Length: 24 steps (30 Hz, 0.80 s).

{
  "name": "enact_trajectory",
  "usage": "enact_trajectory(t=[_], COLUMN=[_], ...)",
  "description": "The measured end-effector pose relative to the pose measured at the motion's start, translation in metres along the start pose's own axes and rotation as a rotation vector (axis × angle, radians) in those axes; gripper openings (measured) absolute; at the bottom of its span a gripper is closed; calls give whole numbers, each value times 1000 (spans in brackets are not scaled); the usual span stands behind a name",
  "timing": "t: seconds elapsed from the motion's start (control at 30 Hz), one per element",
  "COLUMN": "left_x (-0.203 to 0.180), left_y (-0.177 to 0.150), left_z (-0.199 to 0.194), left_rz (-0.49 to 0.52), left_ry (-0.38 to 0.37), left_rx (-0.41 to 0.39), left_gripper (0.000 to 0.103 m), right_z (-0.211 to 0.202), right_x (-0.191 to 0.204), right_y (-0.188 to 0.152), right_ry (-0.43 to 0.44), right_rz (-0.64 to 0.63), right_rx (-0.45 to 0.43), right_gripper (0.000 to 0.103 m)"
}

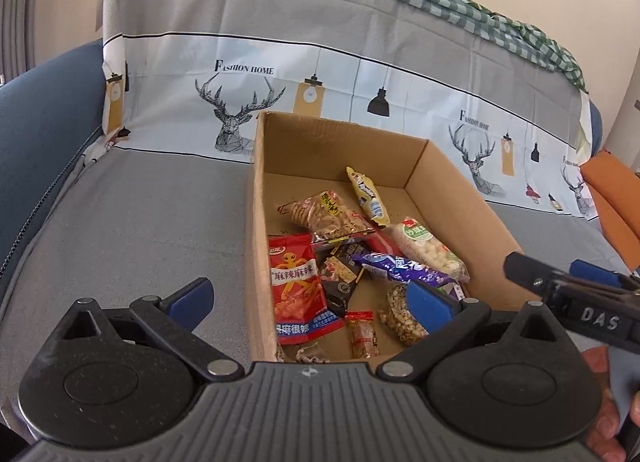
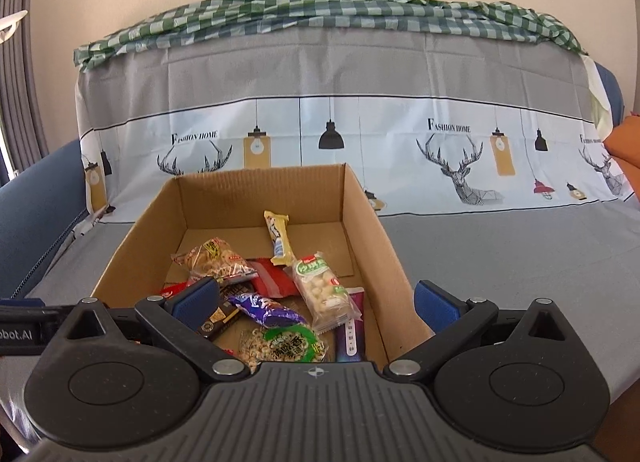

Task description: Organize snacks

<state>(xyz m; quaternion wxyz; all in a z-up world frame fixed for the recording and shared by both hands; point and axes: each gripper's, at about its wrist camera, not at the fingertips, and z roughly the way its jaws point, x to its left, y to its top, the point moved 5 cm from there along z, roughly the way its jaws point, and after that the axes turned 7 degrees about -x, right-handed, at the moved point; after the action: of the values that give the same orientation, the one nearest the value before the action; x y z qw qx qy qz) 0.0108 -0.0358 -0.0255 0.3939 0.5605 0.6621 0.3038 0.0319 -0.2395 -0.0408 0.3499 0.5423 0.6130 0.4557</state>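
Note:
A brown cardboard box stands on a grey-covered sofa seat and holds several snack packets. Among them are a red packet with an orange figure, a purple wrapper, a clear bag of white puffs and a yellow bar. My left gripper is open over the box's near left wall, nothing between its fingers. My right gripper is open over the box's near right wall, holding nothing. The right gripper also shows at the right edge of the left wrist view.
The sofa's back carries a grey and white cover with deer and lamp prints, with a green checked cloth on top. A blue armrest rises at the left and an orange cushion lies at the right.

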Motion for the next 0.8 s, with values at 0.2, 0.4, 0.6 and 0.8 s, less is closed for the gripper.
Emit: enact_trajectory(t=[0.2, 0.4, 0.6, 0.8], left_x=[-2, -1, -2, -3], left_y=[-1, -1, -2, -2], left_z=[3, 5, 5, 6], left_rz=[-5, -18, -13, -13], left_ry=[-19, -17, -26, -27], left_rx=[12, 16, 18, 18], left_gripper=[102, 102, 103, 102], right_z=[6, 9, 9, 10], right_x=[9, 12, 12, 13], right_y=[-3, -4, -4, -5], right_ry=[9, 8, 9, 13], right_rz=[-40, -55, -57, -61], right_rx=[18, 23, 22, 24], right_gripper=[102, 102, 102, 102])
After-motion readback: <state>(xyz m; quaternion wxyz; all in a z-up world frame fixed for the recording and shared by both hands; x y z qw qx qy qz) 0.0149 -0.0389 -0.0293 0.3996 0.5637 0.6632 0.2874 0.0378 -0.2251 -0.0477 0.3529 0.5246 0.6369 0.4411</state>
